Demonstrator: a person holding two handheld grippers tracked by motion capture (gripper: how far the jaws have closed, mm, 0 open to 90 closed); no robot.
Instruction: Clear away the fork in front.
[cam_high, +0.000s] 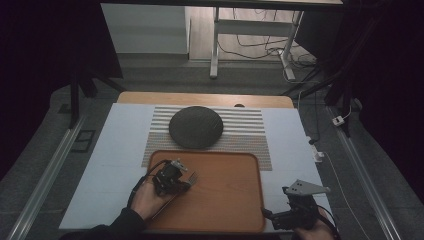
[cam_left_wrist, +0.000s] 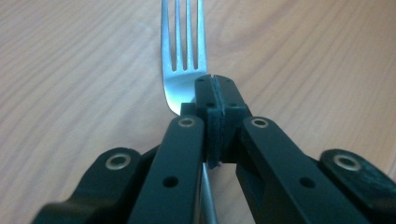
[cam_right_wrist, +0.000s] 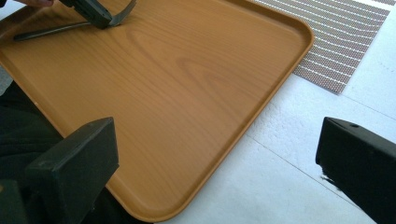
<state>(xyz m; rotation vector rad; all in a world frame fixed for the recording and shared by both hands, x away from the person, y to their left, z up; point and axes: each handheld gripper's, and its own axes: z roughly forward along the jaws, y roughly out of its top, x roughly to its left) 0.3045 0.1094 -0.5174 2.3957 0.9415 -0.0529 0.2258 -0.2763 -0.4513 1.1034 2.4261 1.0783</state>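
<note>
A silver fork is pinched at its neck by my left gripper, whose jaws are shut on it. In the high view the left gripper sits over the left part of the wooden tray, with the fork pointing right and away. The fork lies low over the tray; whether it touches the wood I cannot tell. My right gripper stands open at the tray's near right corner with nothing between its jaws. From above, the right gripper is just off the tray's edge.
A dark round plate rests on a striped placemat beyond the tray. The placemat reaches the tray's far edge. A white cover spreads over the table. Desk legs and cables stand on the floor behind.
</note>
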